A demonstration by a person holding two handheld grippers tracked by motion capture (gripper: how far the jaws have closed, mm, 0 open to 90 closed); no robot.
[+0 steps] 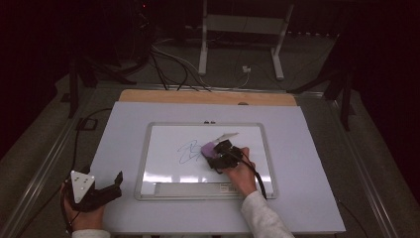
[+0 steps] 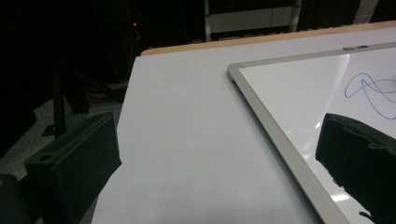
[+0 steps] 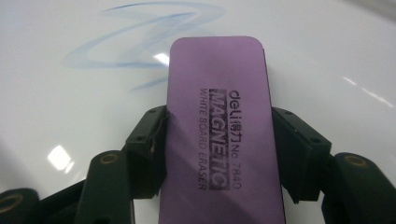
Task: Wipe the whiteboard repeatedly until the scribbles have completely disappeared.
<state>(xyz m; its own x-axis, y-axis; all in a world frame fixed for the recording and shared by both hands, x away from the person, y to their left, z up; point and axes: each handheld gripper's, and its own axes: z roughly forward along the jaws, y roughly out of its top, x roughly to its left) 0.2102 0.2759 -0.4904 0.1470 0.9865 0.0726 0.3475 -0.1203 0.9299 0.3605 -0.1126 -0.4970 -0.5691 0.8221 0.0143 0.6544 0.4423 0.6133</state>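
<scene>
A whiteboard [image 1: 148, 163] with a silver frame lies on the white table, with a blue scribble [image 1: 187, 151] near its middle. My right gripper [image 1: 214, 153] is shut on a purple magnetic whiteboard eraser [image 1: 207, 148], which rests on the board at the scribble's right edge. In the right gripper view the eraser [image 3: 217, 126] sits clamped between both jaws, its printed top facing the camera, with smeared blue lines [image 3: 140, 32] just ahead. My left gripper [image 1: 106, 191] stands open at the table's front left corner, off the board, holding nothing. The left gripper view shows the board's frame [image 2: 266, 121] and scribble [image 2: 369, 93].
The white table top [image 1: 119, 129] lies on a wooden board [image 1: 208, 96]. Behind the table stand a white metal frame [image 1: 240, 29] and loose cables [image 1: 168, 69] on the floor. A pen tray [image 1: 193, 188] runs along the board's front edge.
</scene>
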